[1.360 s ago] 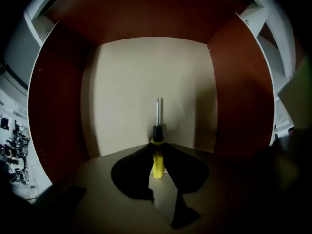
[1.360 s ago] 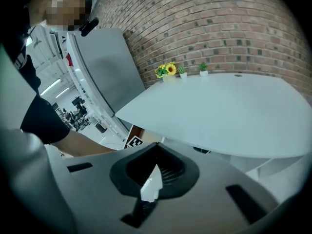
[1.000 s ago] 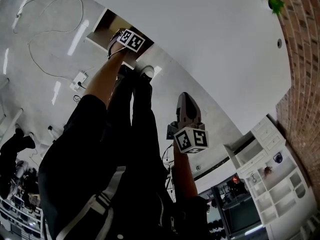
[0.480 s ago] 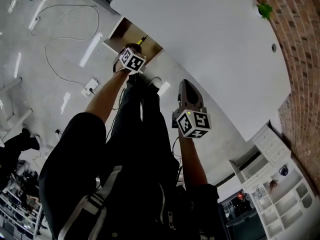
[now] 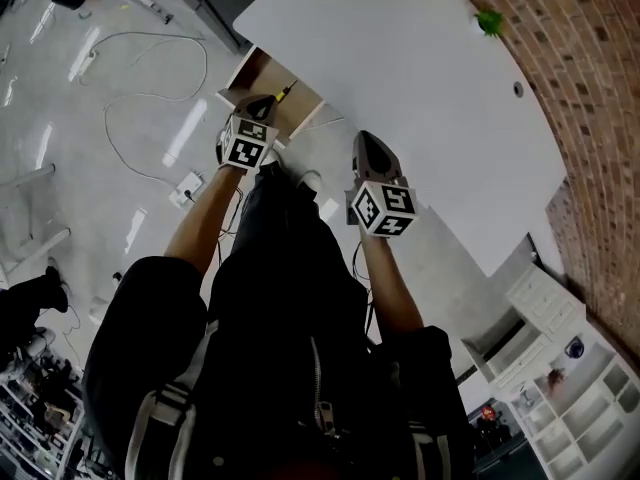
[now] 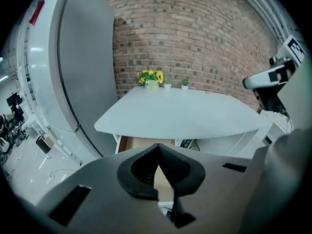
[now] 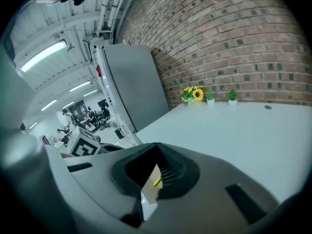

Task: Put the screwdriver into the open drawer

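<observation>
The open wooden drawer juts out from under the white table. A yellow-handled screwdriver lies inside it, near its right side. My left gripper hovers over the drawer's near edge, shut and empty, with its jaw tips meeting. In the left gripper view the left gripper points at the drawer. My right gripper is held to the right, over the floor by the table edge, shut with nothing in it. In the right gripper view the screwdriver shows through the gap behind the right gripper's closed tips.
A cable and a power strip lie on the floor at the left. The brick wall runs behind the table, with small potted plants on its far edge. A grey cabinet stands left; white shelves stand right.
My left gripper has drawn back from inside the drawer to its near edge, and the screwdriver stays in the drawer. The right gripper has risen slightly. The head view has shifted.
</observation>
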Demonstrator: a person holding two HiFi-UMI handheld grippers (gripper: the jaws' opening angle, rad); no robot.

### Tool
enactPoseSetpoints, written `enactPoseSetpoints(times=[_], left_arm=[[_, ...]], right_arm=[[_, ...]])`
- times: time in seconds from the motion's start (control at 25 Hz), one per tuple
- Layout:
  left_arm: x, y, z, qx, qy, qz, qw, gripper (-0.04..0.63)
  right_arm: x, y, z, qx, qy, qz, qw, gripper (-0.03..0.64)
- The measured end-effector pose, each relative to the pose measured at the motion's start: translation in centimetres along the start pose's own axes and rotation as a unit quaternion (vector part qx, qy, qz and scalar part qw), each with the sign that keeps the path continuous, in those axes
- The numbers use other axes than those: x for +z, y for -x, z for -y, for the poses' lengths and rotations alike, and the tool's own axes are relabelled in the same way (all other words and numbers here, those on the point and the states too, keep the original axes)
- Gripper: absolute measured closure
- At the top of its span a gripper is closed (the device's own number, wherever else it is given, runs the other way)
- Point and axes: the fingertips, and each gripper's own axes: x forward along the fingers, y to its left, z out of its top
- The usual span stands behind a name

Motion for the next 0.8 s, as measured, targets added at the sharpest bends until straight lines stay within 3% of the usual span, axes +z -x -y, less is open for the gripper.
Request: enactPoseSetpoints(times=[0.24,0.44,0.8], left_arm=[[8.8,7.8,2.1,-0.001,-0.034,0.104,0.9940,0.571],[14.4,13.0,2.5,0.014,-0.026,0.178,0.9835,0.571],[17.9,17.5,3.0,0.027,-0.005,0.236,0.9714,0.571]], right_arm=[[5.1,1.2,-0.8,0.022,0.026,0.056,0.998,0.611],[9.3,2.8,-1.6,0.040,0.051,0.103,0.993,0.611],[13.7,6.0,-2.1,0.051,0.075,0.156,0.984,0.612]])
